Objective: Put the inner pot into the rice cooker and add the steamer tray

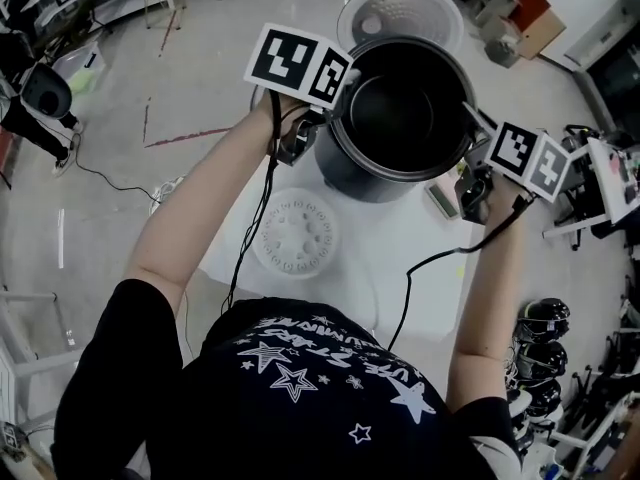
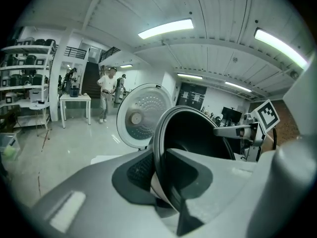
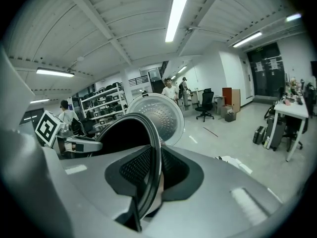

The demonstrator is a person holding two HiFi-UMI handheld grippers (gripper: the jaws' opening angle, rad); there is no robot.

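The dark inner pot [image 1: 405,118] hangs in the air above the white table [image 1: 400,243], held by its rim from both sides. My left gripper [image 1: 335,103] is shut on the pot's left rim [image 2: 163,148], and my right gripper [image 1: 470,133] is shut on the right rim [image 3: 151,148]. Behind the pot the rice cooker's open lid [image 1: 400,8] stands up, its perforated inner face showing [image 2: 141,115] [image 3: 161,113]. The cooker's body is hidden under the pot. The round white steamer tray [image 1: 295,233] with holes lies flat on the table, nearer to me.
A small greenish device [image 1: 440,200] lies on the table at the right. Several black helmets [image 1: 540,323] and a white desk [image 1: 610,183] stand to the right. Cables hang from both grippers. People [image 2: 106,95] stand far off by shelves [image 2: 27,83].
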